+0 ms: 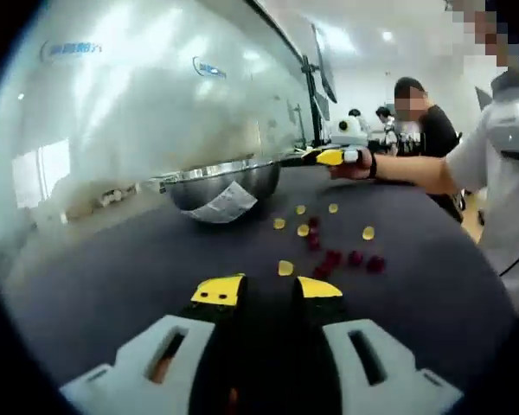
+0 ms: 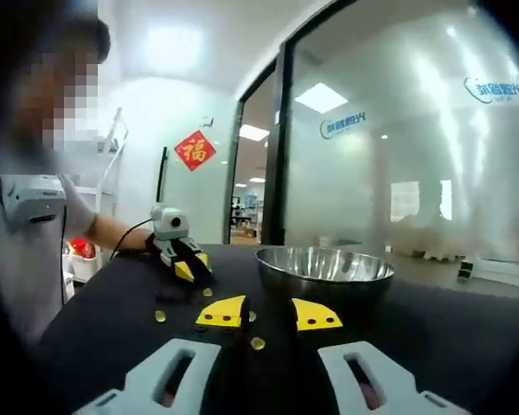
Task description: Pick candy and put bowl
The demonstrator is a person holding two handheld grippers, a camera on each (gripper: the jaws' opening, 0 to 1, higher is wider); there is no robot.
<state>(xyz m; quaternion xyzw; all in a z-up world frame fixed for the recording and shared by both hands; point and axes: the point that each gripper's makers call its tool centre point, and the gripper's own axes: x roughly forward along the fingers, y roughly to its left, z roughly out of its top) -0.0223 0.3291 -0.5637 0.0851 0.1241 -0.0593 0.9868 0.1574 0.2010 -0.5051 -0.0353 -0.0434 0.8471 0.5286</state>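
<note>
On the dark table, upright bowl, scattered candies, both hand-held grippers unclenched, empty

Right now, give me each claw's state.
Left claw: open, holding nothing.
Right claw: open, holding nothing.

bowl: polished metal, mirror-glossy, with a white paper-like label on its outer wall. table: dark, matt, cloth-like covering. candies: yellow and dark red pieces; the red ones show a slight sheen. left gripper: matt white plastic body, yellow-tipped black jaws. wall panels: frosted glass, smooth, reflective, in dark frames.
</note>
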